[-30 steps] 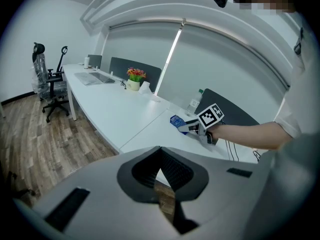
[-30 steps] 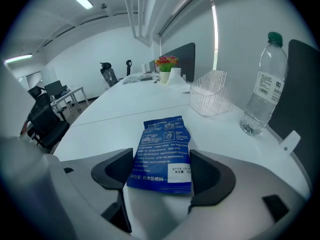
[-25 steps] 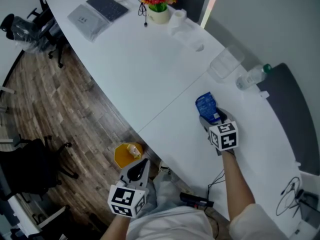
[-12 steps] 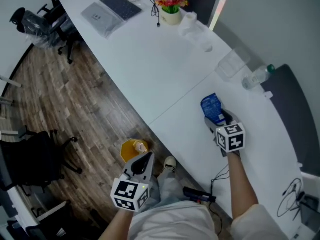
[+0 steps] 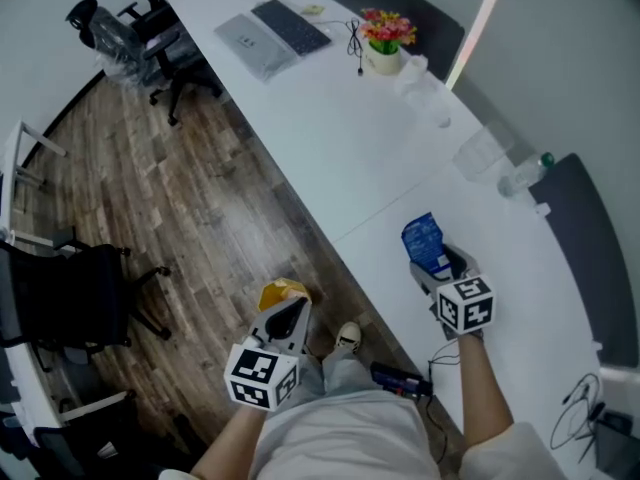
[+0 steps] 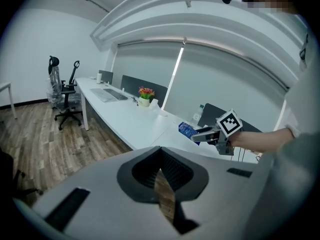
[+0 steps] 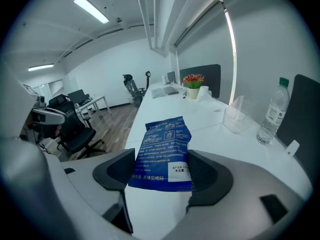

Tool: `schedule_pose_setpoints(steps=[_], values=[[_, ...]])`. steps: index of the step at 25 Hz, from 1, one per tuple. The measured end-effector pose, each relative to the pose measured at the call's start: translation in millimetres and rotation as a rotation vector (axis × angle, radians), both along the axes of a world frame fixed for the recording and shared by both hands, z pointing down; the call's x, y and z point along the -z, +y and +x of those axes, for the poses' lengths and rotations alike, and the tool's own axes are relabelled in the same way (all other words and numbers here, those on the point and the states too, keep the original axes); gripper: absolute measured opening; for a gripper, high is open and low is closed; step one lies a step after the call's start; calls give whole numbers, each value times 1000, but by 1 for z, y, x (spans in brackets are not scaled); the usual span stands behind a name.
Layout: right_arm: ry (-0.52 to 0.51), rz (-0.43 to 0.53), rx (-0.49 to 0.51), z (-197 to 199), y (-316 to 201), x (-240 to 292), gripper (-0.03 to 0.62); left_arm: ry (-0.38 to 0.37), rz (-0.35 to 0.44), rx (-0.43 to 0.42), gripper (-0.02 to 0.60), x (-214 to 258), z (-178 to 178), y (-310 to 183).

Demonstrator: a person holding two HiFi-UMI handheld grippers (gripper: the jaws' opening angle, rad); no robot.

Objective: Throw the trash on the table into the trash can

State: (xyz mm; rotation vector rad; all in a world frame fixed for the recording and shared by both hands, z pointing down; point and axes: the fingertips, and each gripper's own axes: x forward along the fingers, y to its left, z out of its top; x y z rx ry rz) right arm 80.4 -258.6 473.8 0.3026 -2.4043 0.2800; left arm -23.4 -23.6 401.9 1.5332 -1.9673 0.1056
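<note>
The left gripper (image 5: 288,316) hangs over the wooden floor with its jaws pressed almost together and nothing between them, just above a yellow bin (image 5: 280,291). The right gripper (image 5: 441,267) is over the white table (image 5: 330,138), its jaws set wide and pinching a blue packet (image 5: 424,243) by its two sides. Farther along the table stand a water bottle (image 5: 525,173) and a pot of flowers (image 5: 388,30).
</note>
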Motion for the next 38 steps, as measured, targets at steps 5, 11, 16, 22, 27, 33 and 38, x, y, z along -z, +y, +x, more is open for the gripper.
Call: schedule_pose_setpoints(steps=[5, 11, 16, 22, 27, 33, 38], values=[[-29, -54, 62, -8, 46, 22, 334, -6, 33, 50, 0, 15, -9, 31], [-65, -89, 156, -29, 103, 41, 327, -23, 58, 130, 0, 28, -27, 71], [-82, -97, 211, -53, 141, 51, 324, -41, 60, 178, 0, 34, -34, 105], [-92, -60, 243, -72, 174, 62, 180, -49, 67, 224, 0, 37, -38, 142], [-97, -57, 240, -95, 183, 58, 76, -77, 67, 331, 1, 31, -66, 172], [-112, 23, 376, -127, 202, 66, 63, -148, -25, 440, 0, 16, -111, 265], [-32, -60, 415, -123, 227, 19, 54, -101, -8, 468, 0, 1, -101, 263]])
